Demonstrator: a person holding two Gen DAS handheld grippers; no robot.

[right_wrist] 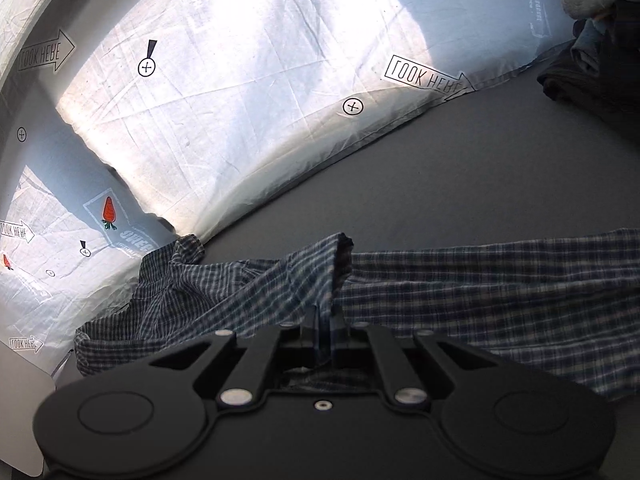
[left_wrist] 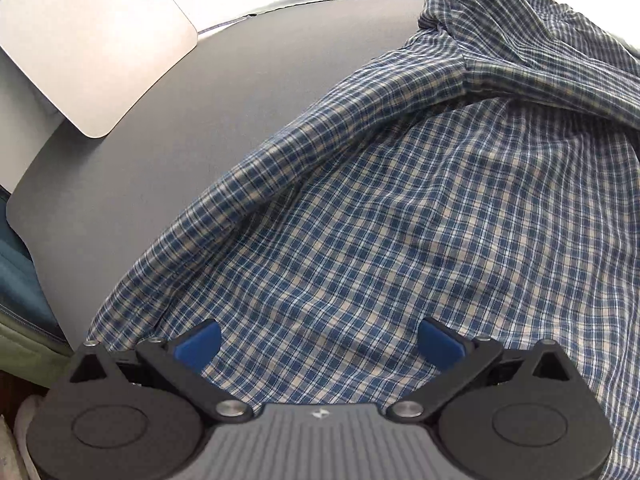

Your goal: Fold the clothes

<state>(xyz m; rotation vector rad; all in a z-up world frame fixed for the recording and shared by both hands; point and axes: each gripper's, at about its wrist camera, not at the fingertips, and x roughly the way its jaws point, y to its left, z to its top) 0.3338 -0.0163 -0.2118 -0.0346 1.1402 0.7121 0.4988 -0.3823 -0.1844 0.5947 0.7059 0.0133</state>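
1. Lying on the grey tabletop, the blue and white checked shirt covers the right and lower part of the left wrist view, with a folded edge running in a diagonal from the lower left to the upper right.
2. In the right wrist view the same shirt is stretched across the lower half, and one part of the fabric is lifted up into a small peak above the rest.
3. The right hand-held gripper has its jaws pressed together, and it pinches a fold of the shirt between them; the cloth rises from the jaws toward the peak.
4. The left hand-held gripper is spread wide over the shirt; its blue pads stand well apart and nothing is between them.
5. A white sheet with printed arrows, "LOOK HERE" words and small carrots lies beyond the shirt, touching the far edge of the tabletop.
6. A pile of dark and grey clothes sits in the upper right corner of the right wrist view, well apart from the shirt.
7. A pale flat board with rounded corners is at the upper left of the left wrist view.
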